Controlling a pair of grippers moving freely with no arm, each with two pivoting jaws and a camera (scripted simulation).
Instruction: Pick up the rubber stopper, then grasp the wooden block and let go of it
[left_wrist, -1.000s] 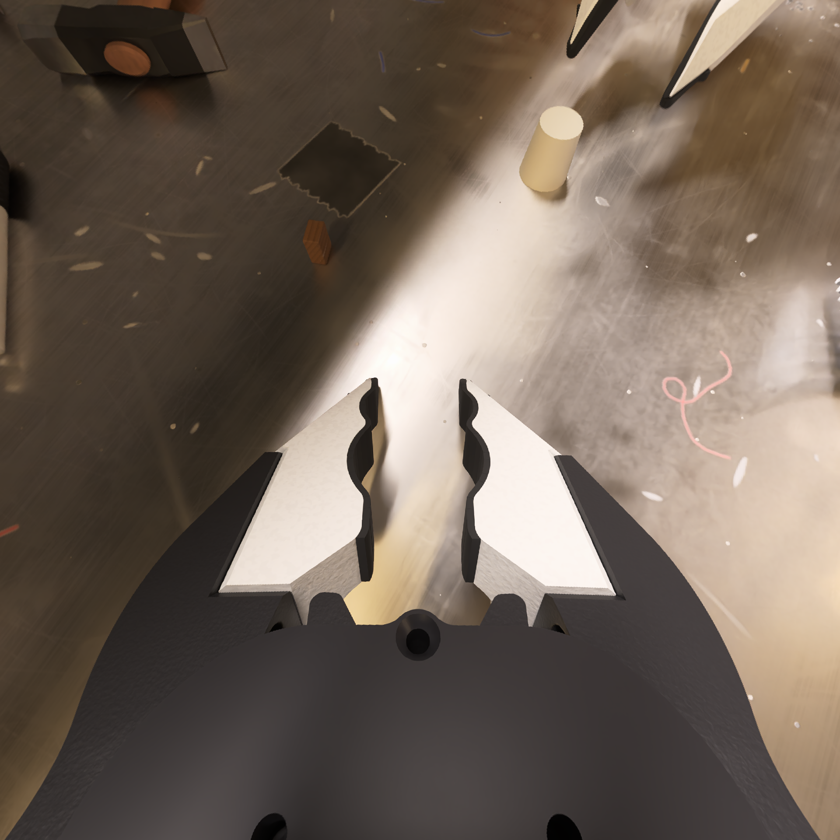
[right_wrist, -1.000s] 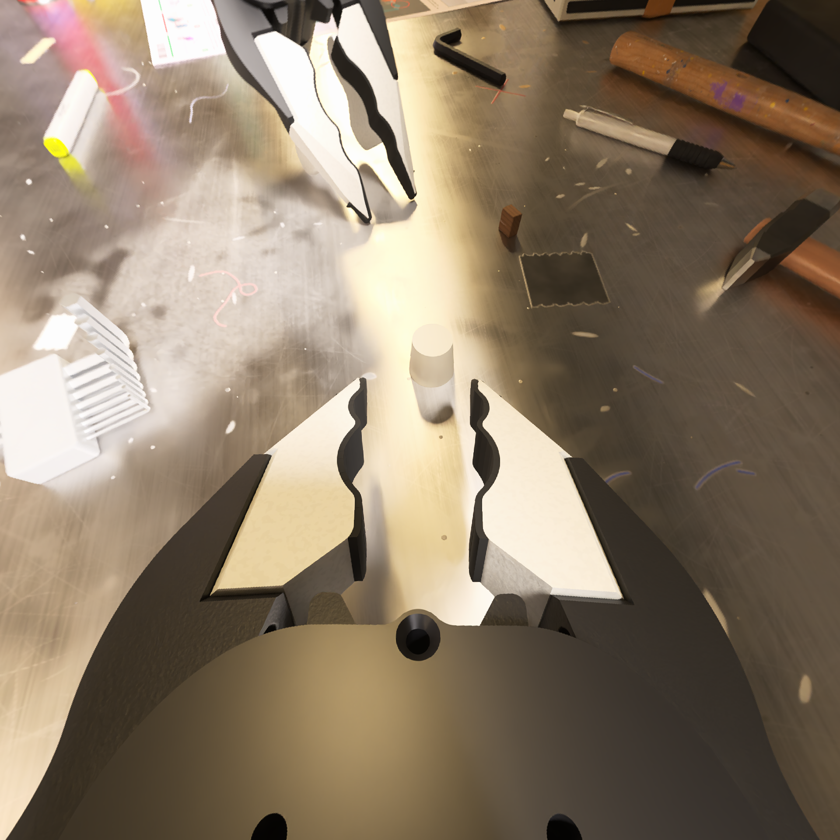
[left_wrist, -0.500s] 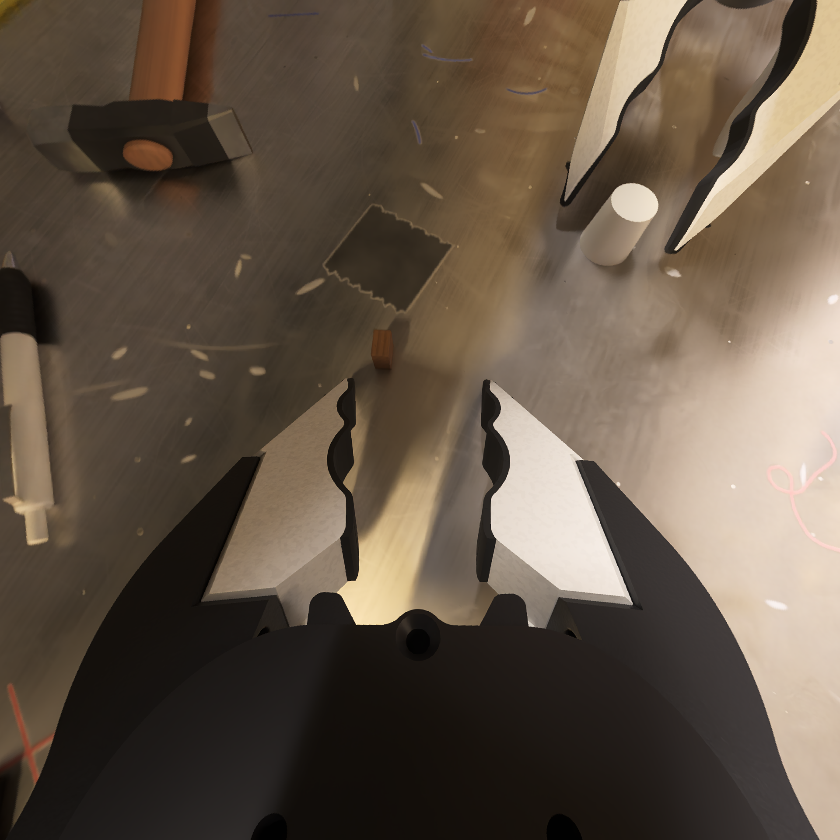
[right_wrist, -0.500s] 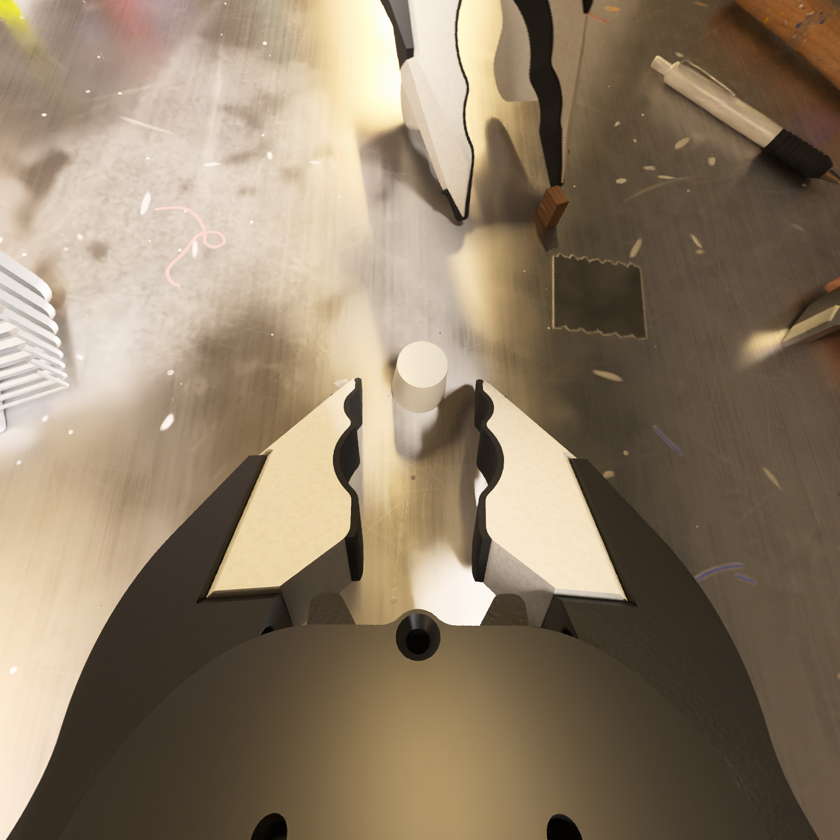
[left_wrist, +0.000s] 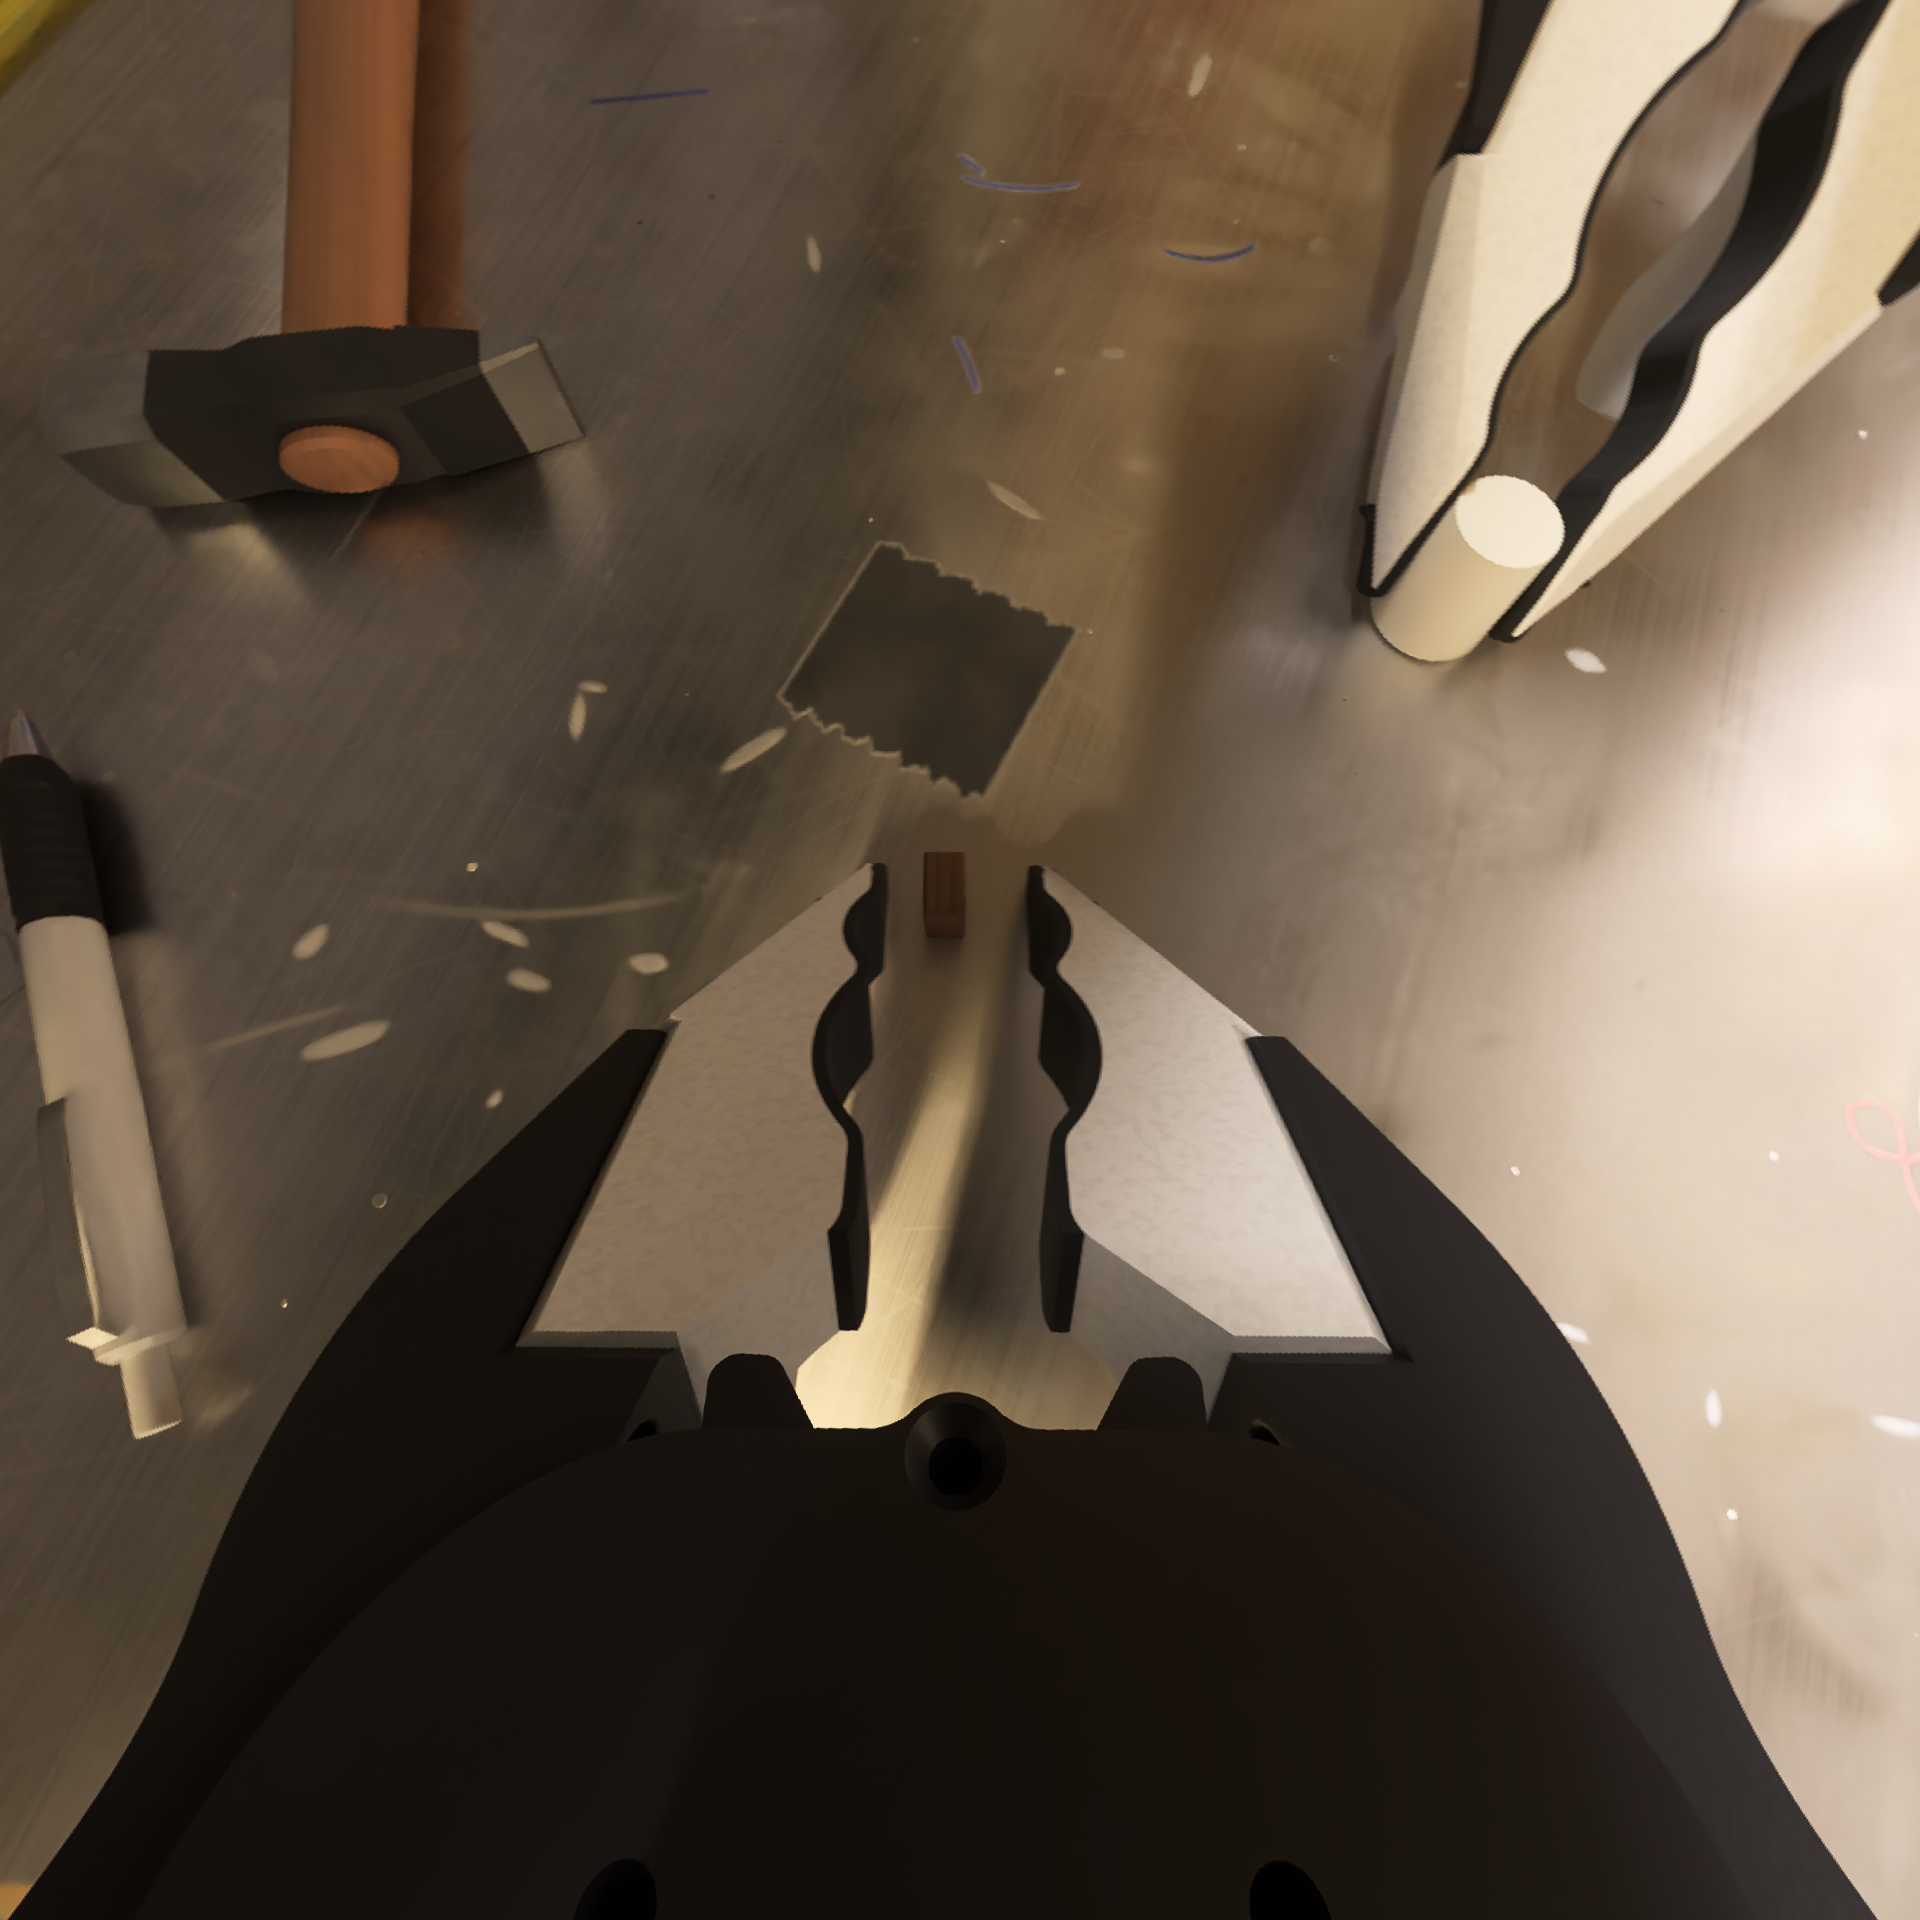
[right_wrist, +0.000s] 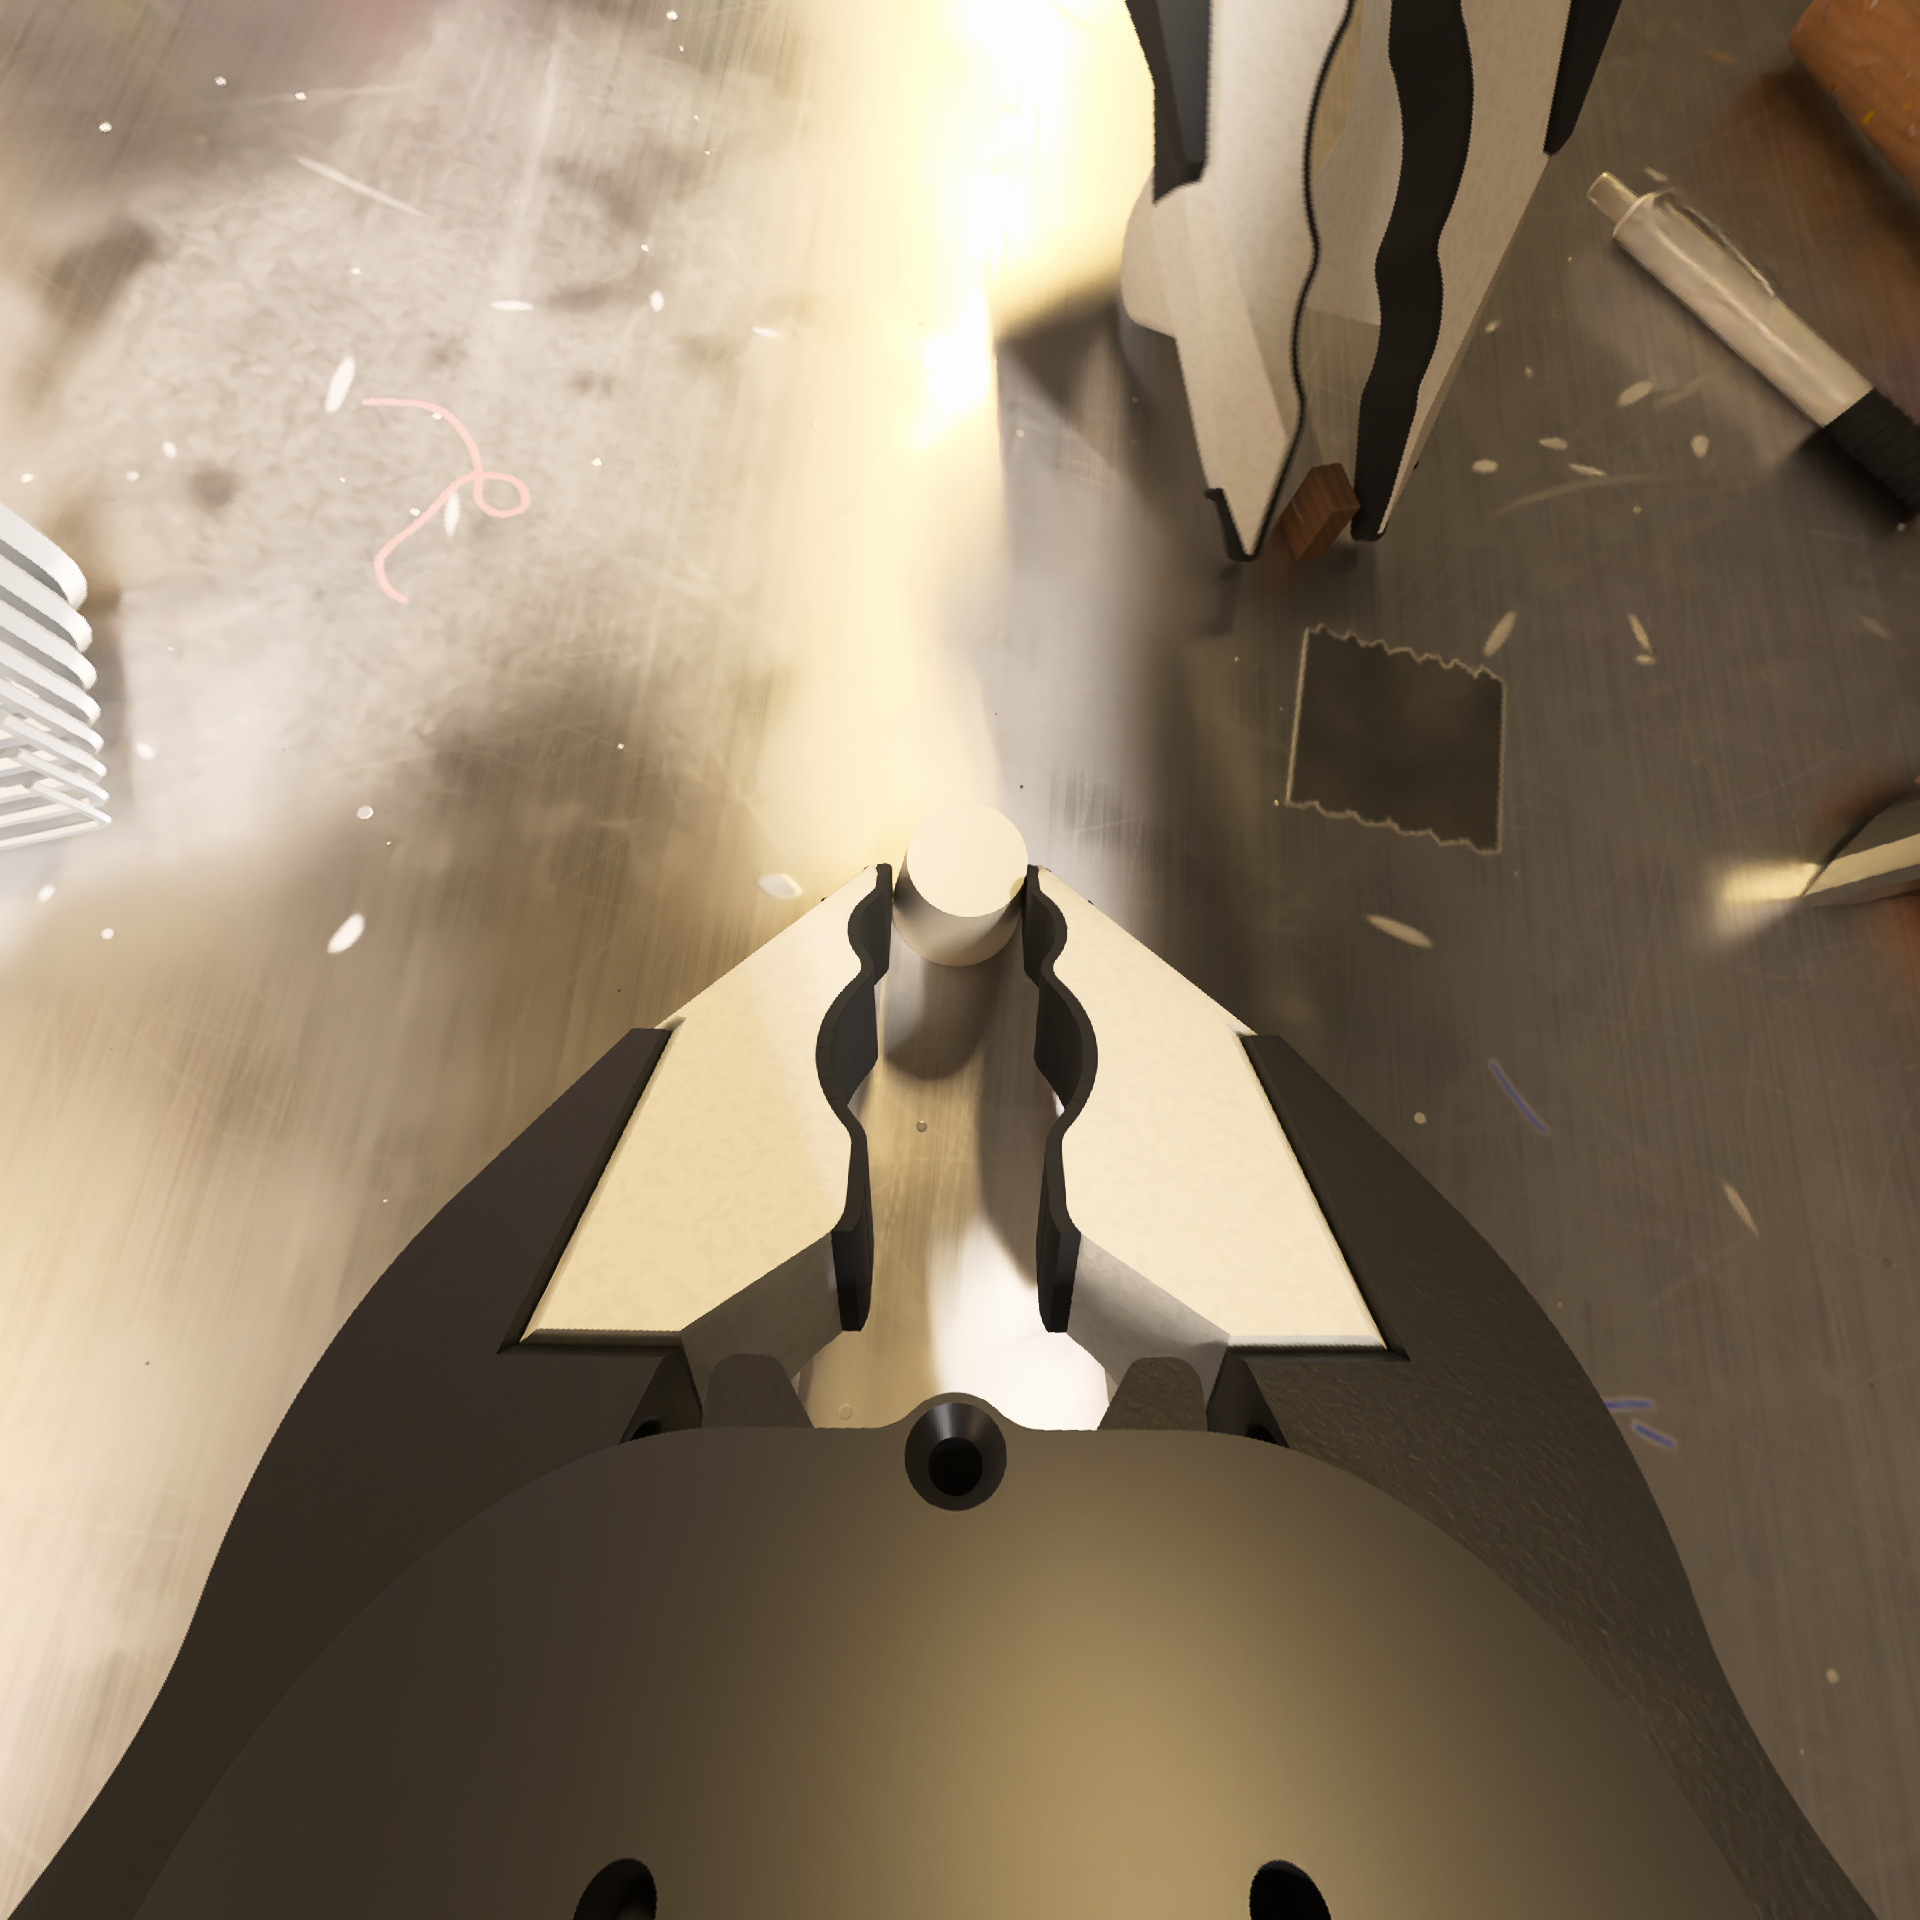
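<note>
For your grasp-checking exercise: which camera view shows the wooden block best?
The right wrist view: the wooden block shows two faces between the left tool. The left wrist view shows only one narrow shaded face.

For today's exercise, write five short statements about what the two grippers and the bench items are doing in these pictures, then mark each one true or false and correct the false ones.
1. The right gripper has its fingertips on either side of the rubber stopper. True.
2. The rubber stopper lies on its side. False: it stands upright on the metal bench.
3. The wooden block sits between the left gripper's fingertips with a gap on each side. True.
4. The hammer rests on top of the dark square patch. False: they lie apart.
5. The pen is held in the left gripper. False: it lies on the bench, off to the side.
</note>
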